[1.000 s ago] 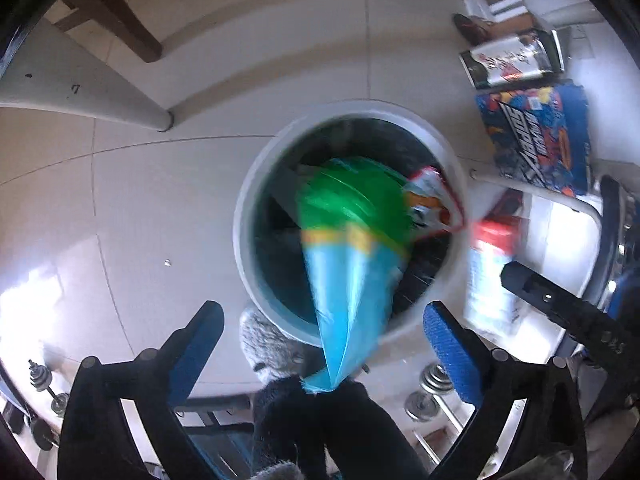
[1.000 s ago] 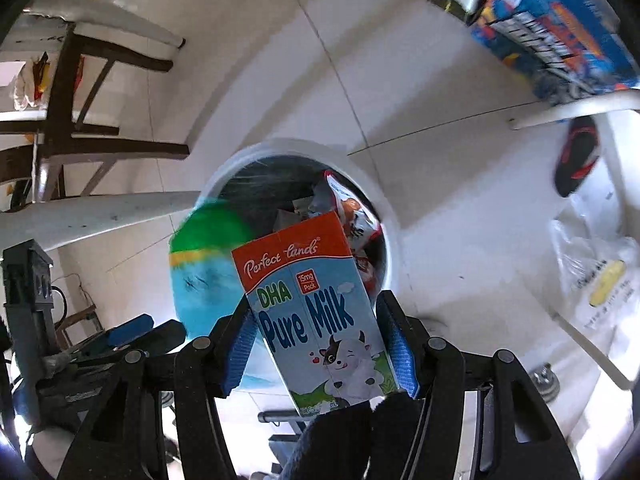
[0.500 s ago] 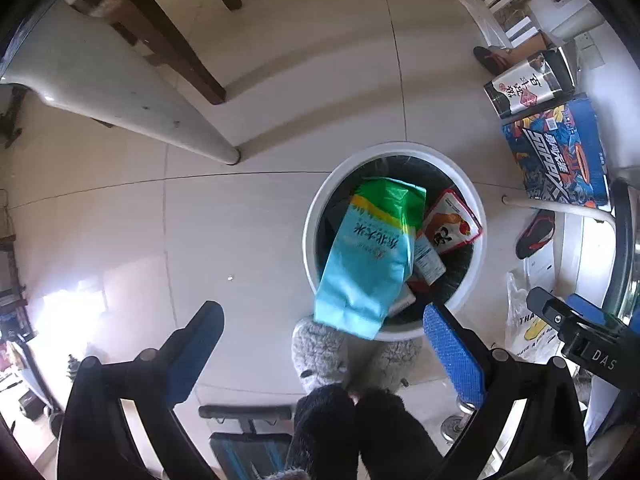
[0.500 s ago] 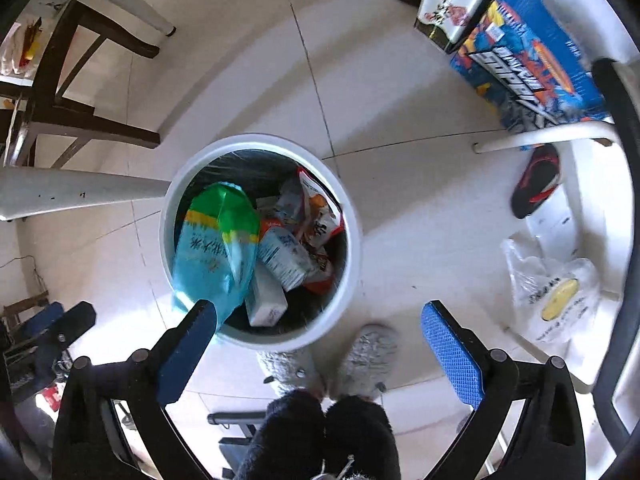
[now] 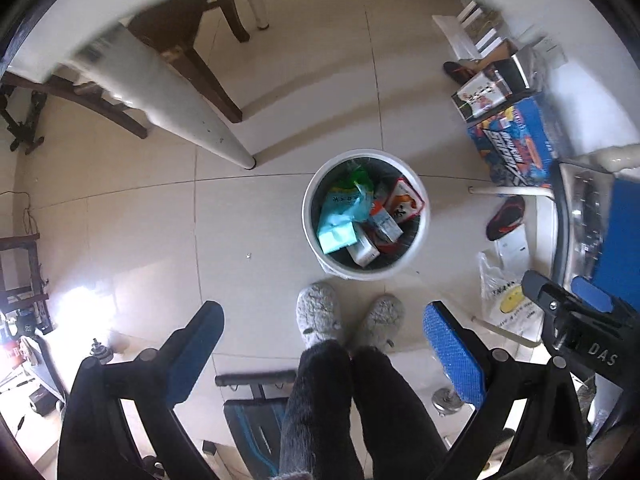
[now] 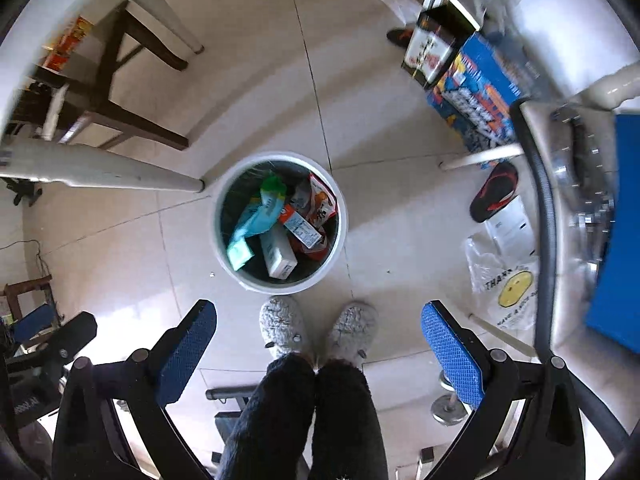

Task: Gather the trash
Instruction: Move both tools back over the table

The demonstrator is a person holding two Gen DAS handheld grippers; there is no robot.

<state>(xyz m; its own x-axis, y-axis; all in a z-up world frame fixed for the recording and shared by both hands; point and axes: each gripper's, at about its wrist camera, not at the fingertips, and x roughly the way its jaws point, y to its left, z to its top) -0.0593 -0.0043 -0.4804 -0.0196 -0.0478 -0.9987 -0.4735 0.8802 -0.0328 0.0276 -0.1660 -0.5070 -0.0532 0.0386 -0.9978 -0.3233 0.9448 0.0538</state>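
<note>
Beige floor tiles fill the left wrist view: the left gripper (image 5: 324, 354) gapes empty, near a white trash bin (image 5: 316, 236) holding a teal-green bag (image 5: 342, 216). In the right wrist view, the right gripper (image 6: 319, 350), its jaws having just been opening, stands spread and empty; a milk carton (image 6: 301, 227) lies inside the bin.
</note>
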